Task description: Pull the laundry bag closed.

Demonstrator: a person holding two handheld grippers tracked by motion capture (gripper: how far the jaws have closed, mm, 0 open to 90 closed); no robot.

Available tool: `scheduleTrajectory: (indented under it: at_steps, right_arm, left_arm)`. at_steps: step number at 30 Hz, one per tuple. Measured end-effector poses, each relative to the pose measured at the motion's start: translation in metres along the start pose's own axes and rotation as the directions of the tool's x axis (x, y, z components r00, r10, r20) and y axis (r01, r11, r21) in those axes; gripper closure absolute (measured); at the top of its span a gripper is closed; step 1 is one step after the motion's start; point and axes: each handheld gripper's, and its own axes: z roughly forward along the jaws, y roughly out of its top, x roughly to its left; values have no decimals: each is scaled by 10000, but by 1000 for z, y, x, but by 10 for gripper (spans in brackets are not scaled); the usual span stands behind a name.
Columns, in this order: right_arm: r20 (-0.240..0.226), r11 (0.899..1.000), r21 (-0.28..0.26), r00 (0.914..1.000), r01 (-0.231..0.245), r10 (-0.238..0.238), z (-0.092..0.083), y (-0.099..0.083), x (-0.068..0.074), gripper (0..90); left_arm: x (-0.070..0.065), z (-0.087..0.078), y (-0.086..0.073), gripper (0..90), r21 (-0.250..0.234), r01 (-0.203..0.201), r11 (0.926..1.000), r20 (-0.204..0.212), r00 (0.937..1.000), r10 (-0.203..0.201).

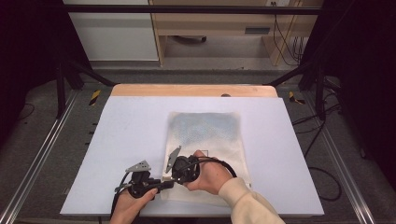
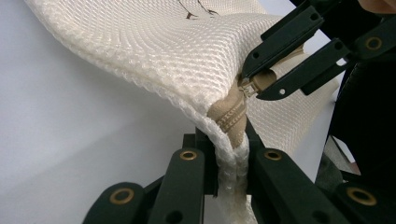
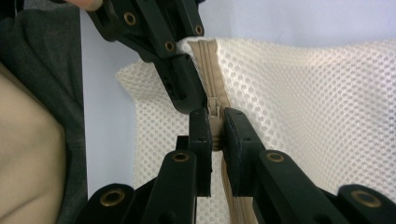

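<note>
A white mesh bag (image 1: 205, 135) with something bluish inside lies flat on the white mat (image 1: 126, 140). Its beige zipper (image 2: 232, 114) runs along the near edge. My left gripper (image 2: 229, 140) is shut on the bag's near-left corner, at the zipper's end, and holds it slightly off the mat. My right gripper (image 3: 217, 126) meets it from the other side and is shut on the zipper pull (image 3: 215, 105). In the high view the left gripper (image 1: 162, 184) and right gripper (image 1: 168, 176) are tip to tip at that corner. The mesh (image 3: 317, 116) stretches away beyond the jaws.
The mat covers a wooden table (image 1: 187, 89) whose far edge shows. Black frame posts (image 1: 60, 79) and metal rails (image 1: 37, 158) flank it. A cream sleeve (image 1: 247, 200) comes in at the bottom right. Cables (image 1: 322, 182) trail on the floor to the right.
</note>
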Motion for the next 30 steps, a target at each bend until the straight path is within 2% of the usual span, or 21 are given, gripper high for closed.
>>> scheduleTrajectory:
  at_steps: [11, 16, 24, 29, 30]
  right_arm:
    - [24, 10000, 61, 10000, -65, 65, -2, -7, -1, 823]
    - [121, 9995, 212, 9997, -237, 234, -4, -14, -3, 822]
    - [242, 9992, 216, 9992, -329, 324, -8, -22, -4, 822]
    - [289, 9982, 183, 9980, -568, 562, -13, -29, -4, 822]
    - [286, 9988, 180, 9986, -454, 449, -14, -30, -5, 823]
  left_arm:
    - [-1, 0, 0, 842, -5, 68, 10000, 70, 10000, -68]
    - [0, 0, 0, 843, 9, 47, 10000, 20, 10000, -47]
    - [1, 0, -1, 843, -10, 64, 10000, -12, 10000, -64]
    - [1, 0, -1, 843, -60, 62, 10000, -28, 10000, -62]
    - [1, 0, -1, 843, -60, 54, 10000, -20, 10000, -54]
